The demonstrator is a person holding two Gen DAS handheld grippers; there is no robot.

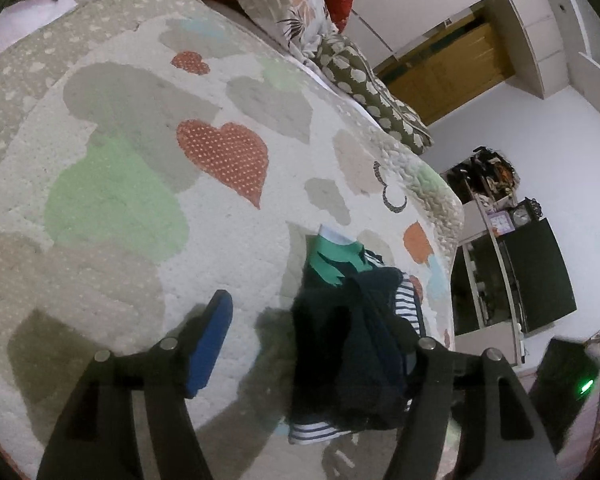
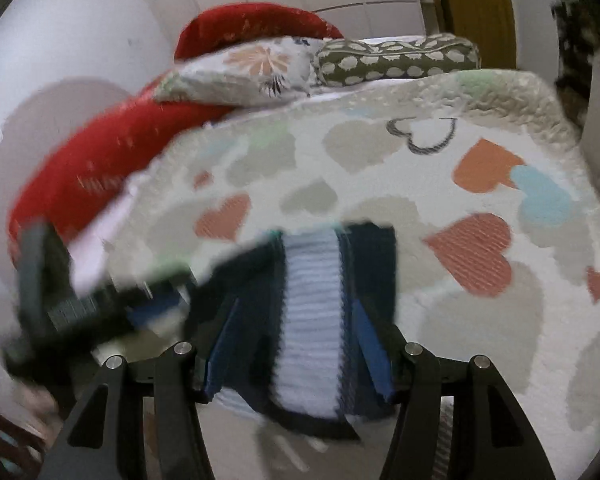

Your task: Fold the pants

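Note:
The pants (image 1: 348, 344) are small and dark navy, with blue-and-white stripes and a green patch. They lie bunched on the heart-patterned quilt (image 1: 140, 184). My left gripper (image 1: 300, 344) is open, its blue left pad (image 1: 208, 348) on the quilt; the bundle covers its right finger. In the right wrist view the pants (image 2: 312, 312) lie between the blue pads (image 2: 220, 344) of my right gripper (image 2: 296, 344), which is open around them. The other gripper (image 2: 80, 304) shows blurred at the left.
Pillows (image 1: 284, 4) and a red cushion (image 2: 100, 160) lie at the head of the bed. The bed's edge (image 1: 448, 216) drops off at the right. A dark cabinet (image 1: 540, 276) and shelves stand beyond it. A wooden door (image 1: 448, 64) is behind.

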